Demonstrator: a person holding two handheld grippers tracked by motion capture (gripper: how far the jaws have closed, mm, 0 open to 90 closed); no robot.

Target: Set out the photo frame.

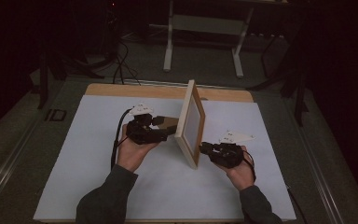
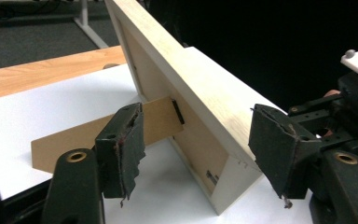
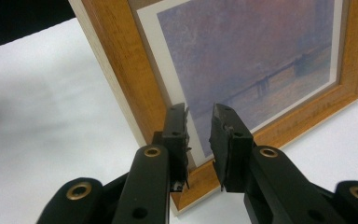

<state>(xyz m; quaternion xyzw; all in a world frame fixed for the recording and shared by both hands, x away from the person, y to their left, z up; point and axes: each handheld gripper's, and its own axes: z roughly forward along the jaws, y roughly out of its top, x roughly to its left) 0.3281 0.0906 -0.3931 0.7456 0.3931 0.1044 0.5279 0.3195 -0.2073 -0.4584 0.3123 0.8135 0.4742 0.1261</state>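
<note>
a pale wooden picture frame [image 1: 189, 122] stands on edge near the middle of the white-covered worktop [image 1: 93, 177], tilted back on a brown cardboard easel strut [image 2: 98, 133] that reaches from its back panel down to the white surface.

left claw [image 1: 164, 128]: held behind the frame. in the left gripper view its jaws are spread wide, released; one jaw sits in front of the strut, the other off the frame's pale outer edge [image 2: 205, 86]. whether either pad touches anything cannot be told. nothing is gripped.

right claw [image 1: 204, 148]: held at the frame's front, low, close to the near bottom corner. in the right gripper view the jaws stand with a narrow gap between them, not clenched, nothing between them. behind them is a bluish, hazy print [image 3: 256, 51] with a white mat and an orange-brown wood border [image 3: 121, 79].

a hand in a dark sleeve holds each claw. the worktop's bare wood edge [image 1: 135, 90] shows along the far side.
</note>
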